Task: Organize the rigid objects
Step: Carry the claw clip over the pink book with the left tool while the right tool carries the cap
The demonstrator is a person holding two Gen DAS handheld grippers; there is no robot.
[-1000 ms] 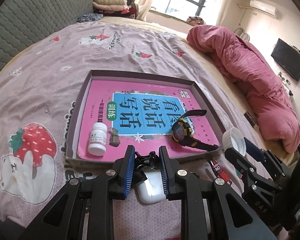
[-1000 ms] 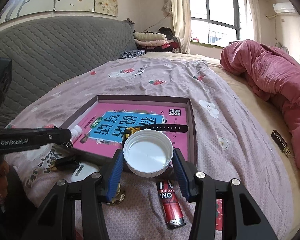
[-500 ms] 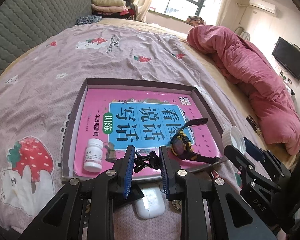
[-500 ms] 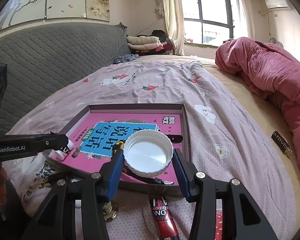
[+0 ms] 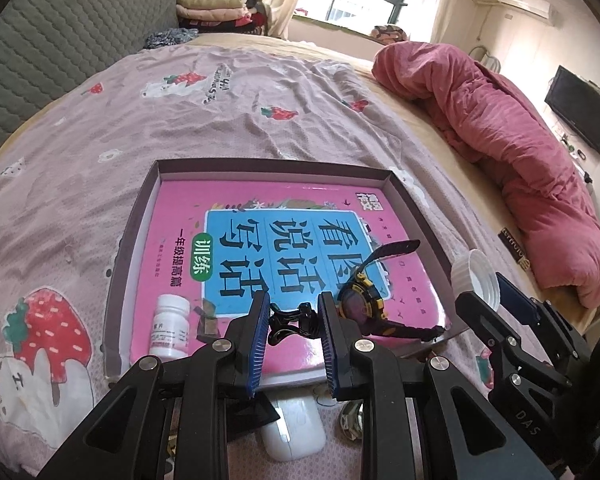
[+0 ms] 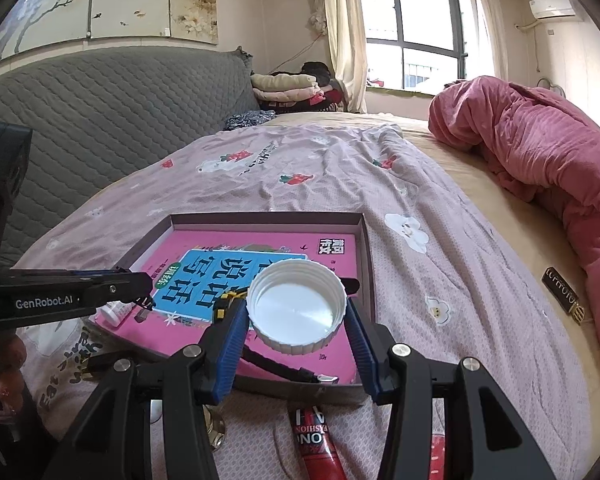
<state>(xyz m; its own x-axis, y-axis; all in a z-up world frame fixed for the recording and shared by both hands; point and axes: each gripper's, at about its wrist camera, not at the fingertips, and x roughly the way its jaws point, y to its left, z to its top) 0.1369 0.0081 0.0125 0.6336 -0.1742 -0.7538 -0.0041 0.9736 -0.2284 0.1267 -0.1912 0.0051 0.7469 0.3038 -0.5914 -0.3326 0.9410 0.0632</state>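
My left fingers (image 5: 293,322) pinch a black clip (image 5: 290,322); my right fingers (image 6: 296,322) clamp a white cap (image 6: 296,310) above the tray (image 6: 366,248).

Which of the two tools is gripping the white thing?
The right tool: it clamps the white ribbed bottle cap. The left tool pinches a small black clip.

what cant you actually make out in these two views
- White mouse, left wrist view: its near end is hidden behind the left gripper.
- Red tube, right wrist view: cut off by the bottom edge.
- Watch, right wrist view: mostly hidden behind the white cap in the right gripper.
- Pill bottle label: too small to read.
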